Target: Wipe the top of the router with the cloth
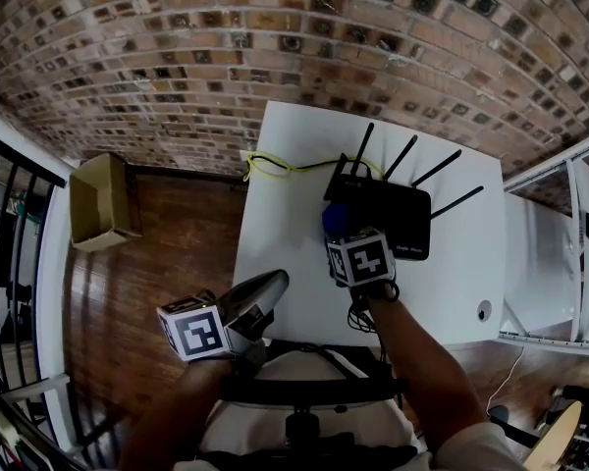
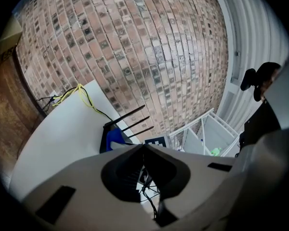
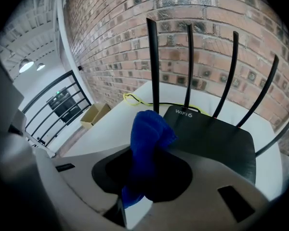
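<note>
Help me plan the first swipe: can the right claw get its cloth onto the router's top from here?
Probably yes. The right claw, shut on the cloth, is at the router's near edge; nothing lies on its flat top, and the antennas stand along the far edge.

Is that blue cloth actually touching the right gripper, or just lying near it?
Touching. The right gripper view shows the right gripper pinching the blue cloth between its closed jaws.
</note>
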Motion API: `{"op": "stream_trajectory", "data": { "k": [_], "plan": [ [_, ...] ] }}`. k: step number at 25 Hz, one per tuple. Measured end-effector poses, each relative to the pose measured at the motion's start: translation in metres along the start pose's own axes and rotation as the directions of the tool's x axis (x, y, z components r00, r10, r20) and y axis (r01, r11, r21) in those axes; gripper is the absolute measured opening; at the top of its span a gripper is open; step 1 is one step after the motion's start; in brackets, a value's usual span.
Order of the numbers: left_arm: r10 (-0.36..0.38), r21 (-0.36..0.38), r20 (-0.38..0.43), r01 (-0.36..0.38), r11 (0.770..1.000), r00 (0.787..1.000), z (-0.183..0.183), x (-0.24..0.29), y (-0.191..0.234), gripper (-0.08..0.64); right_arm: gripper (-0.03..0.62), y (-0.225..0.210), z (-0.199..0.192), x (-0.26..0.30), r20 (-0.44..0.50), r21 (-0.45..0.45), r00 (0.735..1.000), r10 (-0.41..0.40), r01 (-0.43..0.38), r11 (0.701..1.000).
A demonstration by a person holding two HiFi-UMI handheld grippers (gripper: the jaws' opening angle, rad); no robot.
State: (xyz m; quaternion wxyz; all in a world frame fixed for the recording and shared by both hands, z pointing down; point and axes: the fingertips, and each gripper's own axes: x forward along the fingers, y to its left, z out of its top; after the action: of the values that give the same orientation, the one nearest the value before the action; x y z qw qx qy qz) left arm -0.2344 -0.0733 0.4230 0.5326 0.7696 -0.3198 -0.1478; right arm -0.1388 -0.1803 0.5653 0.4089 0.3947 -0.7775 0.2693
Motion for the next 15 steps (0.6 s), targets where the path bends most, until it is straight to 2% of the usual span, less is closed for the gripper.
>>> {"op": "stream_trajectory", "data": {
  "k": [5, 10, 15],
  "plan": [
    [0.008, 0.004, -0.001, -0.008, 1.0, 1.0, 0.001, -0.002, 0.003, 0.005, 0.107, 0.024, 0.017, -0.002, 0.081, 0.063, 0.988, 0.128, -0.133, 0.989],
    [0.001, -0.001, 0.01, -0.001, 1.0, 1.0, 0.001, -0.002, 0.0, 0.005, 0.108, 0.047, 0.027, -0.012, 0.177, 0.155, 0.941, 0.287, -0.314, 0.937],
    [0.002, -0.007, -0.011, -0.002, 1.0, 1.0, -0.005, 0.004, -0.005, 0.005, 0.107, 0.055, 0.041, -0.035, 0.261, 0.153, 0.902, 0.344, -0.39, 0.908]
  ]
}}
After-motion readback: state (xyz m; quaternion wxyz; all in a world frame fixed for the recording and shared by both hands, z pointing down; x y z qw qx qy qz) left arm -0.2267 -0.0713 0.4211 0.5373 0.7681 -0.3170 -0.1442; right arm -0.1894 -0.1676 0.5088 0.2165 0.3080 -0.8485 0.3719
